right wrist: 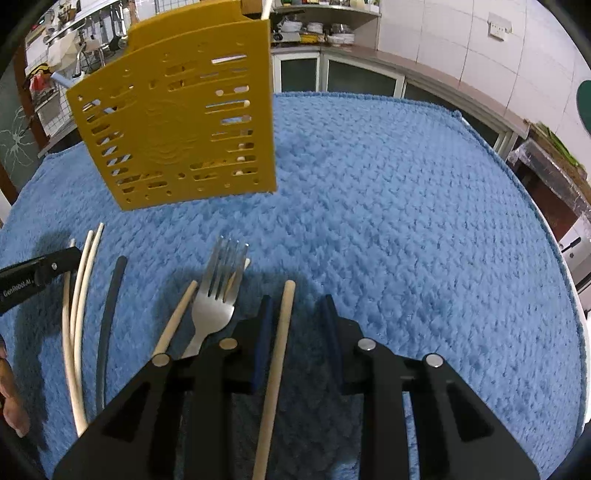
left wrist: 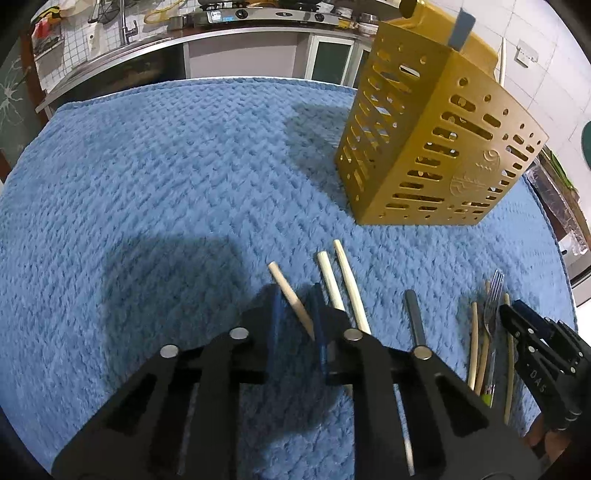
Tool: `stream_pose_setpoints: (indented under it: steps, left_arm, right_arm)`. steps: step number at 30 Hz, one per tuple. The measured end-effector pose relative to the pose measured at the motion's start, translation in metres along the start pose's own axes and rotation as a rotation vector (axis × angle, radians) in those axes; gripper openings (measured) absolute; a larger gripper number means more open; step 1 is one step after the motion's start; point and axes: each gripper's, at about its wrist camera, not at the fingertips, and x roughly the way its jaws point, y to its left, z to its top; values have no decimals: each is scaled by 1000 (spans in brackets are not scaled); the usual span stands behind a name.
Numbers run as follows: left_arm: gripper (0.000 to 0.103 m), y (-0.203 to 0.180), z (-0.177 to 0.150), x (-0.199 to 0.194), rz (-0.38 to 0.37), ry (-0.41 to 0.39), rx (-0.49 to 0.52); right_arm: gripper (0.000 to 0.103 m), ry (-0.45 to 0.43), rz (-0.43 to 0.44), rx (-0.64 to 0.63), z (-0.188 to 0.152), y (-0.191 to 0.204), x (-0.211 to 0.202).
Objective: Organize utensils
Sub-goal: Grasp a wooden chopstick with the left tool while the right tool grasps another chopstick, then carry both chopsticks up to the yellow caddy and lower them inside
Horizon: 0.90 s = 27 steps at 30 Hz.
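In the left wrist view my left gripper point(left wrist: 295, 295) points down at the blue towel. It is shut on a pale wooden chopstick point(left wrist: 291, 299) that runs slantwise from one blue pad to the other. Two more pale chopsticks point(left wrist: 341, 280) lie just to its right. In the right wrist view my right gripper point(right wrist: 297, 306) stands open over another wooden chopstick point(right wrist: 282, 332). That chopstick lies close to the left pad, and the right pad is clear of it. A steel fork point(right wrist: 218, 295) lies just left of this gripper. The yellow slotted holder point(left wrist: 436, 147) point(right wrist: 177, 129) stands upright beyond.
A dark rod-like utensil point(left wrist: 415, 317) point(right wrist: 109, 314) lies between the two grippers. Thin pale chopsticks point(right wrist: 79, 295) lie left of it. The holder has a blue handle point(left wrist: 461, 29) and a chopstick point(left wrist: 501, 62) in it. The towel point(left wrist: 147, 166) covers the table; a kitchen counter runs behind.
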Motion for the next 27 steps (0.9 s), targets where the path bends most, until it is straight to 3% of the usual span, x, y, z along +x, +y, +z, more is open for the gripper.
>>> stream_pose_setpoints:
  steps: [3, 4, 16, 27]
  left_arm:
    - [7, -2, 3, 1, 11, 3, 7]
    - [7, -2, 5, 2, 10, 3, 6]
    - [6, -3, 4, -19, -30, -63, 13]
    - [5, -14, 6, -71, -105, -203, 55]
  right_arm:
    - [16, 4, 11, -2, 2, 1, 1]
    - [8, 0, 15, -2, 2, 2, 1]
    - [7, -21, 114, 76, 5, -18, -5]
    - [6, -177, 171, 115, 20, -31, -43]
